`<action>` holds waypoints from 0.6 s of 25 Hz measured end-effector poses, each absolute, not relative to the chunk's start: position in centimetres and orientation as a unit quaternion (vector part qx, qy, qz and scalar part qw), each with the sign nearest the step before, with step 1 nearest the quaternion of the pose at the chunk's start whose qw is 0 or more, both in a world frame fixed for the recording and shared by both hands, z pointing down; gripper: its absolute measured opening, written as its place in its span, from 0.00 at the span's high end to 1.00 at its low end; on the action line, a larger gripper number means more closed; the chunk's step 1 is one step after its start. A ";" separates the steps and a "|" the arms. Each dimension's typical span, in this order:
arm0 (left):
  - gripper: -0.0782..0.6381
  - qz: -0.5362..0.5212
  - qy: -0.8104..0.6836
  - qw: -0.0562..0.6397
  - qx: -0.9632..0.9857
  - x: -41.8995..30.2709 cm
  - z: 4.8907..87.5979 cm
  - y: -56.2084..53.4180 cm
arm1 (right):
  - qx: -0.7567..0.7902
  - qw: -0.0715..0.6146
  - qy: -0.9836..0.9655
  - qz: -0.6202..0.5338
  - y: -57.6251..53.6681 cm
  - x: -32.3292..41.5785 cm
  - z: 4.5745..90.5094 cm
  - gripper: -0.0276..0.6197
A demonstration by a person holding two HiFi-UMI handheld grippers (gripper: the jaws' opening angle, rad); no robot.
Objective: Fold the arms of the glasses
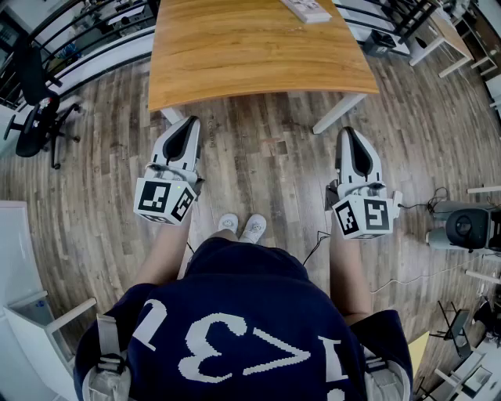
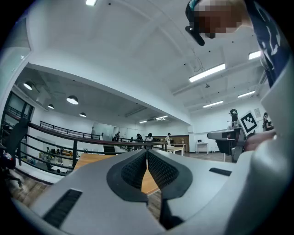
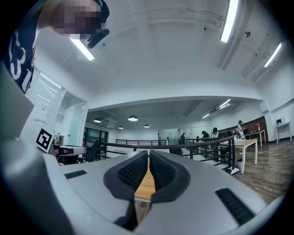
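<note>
Over the plank floor point(image 1: 266, 164), below the wooden table point(image 1: 258, 47) at the frame's top, you are holding the left gripper point(image 1: 190, 123) and right gripper point(image 1: 347, 133) clenched and empty, with no glasses showing, so I judge all the folding is lying ahead.

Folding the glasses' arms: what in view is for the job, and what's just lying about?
Job: left tongs, right tongs, both shut, empty; table. No glasses in view.
Lying about: white item on table's far edge, chair, grey device on floor.
</note>
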State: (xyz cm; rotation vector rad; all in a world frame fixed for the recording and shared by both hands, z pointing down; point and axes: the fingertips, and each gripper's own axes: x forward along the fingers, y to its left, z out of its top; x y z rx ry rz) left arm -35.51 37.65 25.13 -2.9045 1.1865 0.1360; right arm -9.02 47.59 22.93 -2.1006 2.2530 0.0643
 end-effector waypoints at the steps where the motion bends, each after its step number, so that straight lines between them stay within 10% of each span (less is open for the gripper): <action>1: 0.86 0.043 0.378 0.001 -0.925 -35.4 25.2 37.8 | -0.680 0.029 0.732 0.021 47.8 -9.0 23.1 0.91; 15: 0.86 0.039 0.378 0.009 -0.925 -33.1 25.2 37.8 | -0.663 0.036 0.748 0.014 47.7 -7.0 23.7 0.91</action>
